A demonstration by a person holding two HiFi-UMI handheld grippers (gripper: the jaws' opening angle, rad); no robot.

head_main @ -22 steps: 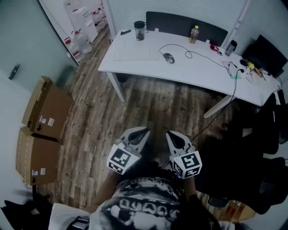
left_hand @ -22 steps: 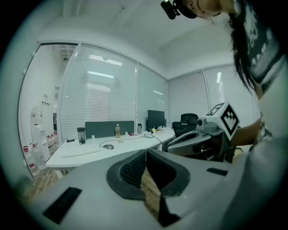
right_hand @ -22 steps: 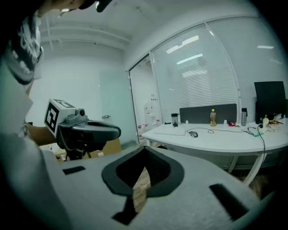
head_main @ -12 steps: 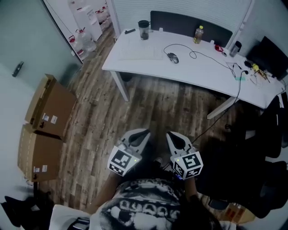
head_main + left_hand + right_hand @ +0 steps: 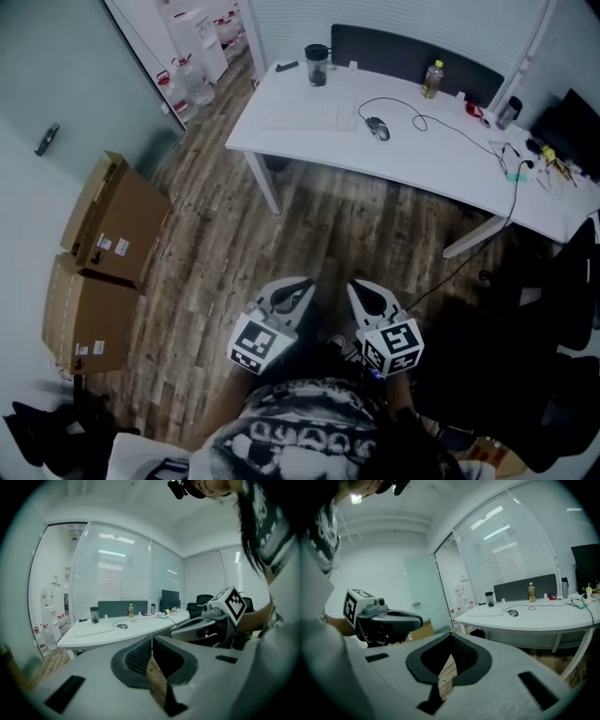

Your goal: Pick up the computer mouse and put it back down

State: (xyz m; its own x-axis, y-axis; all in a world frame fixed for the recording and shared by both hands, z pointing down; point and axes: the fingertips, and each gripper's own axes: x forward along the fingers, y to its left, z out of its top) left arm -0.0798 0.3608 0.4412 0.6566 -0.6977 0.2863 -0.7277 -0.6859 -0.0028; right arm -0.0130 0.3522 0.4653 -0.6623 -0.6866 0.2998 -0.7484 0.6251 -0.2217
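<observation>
Mouse [image 5: 378, 128] draws nearer but sits far ahead of left gripper [image 5: 300, 284] and right gripper [image 5: 360, 287], both pressed together, empty: approach underway

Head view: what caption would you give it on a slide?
Person standing back from the white desk, left gripper and right gripper shut and empty, computer mouse lying untouched on the desk.

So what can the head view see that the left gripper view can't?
Only the head view shows the marker cube on the left tongs. Only the left gripper view shows the ceiling lights. Both show the desk, the mouse, the bottle and the right tongs.
</observation>
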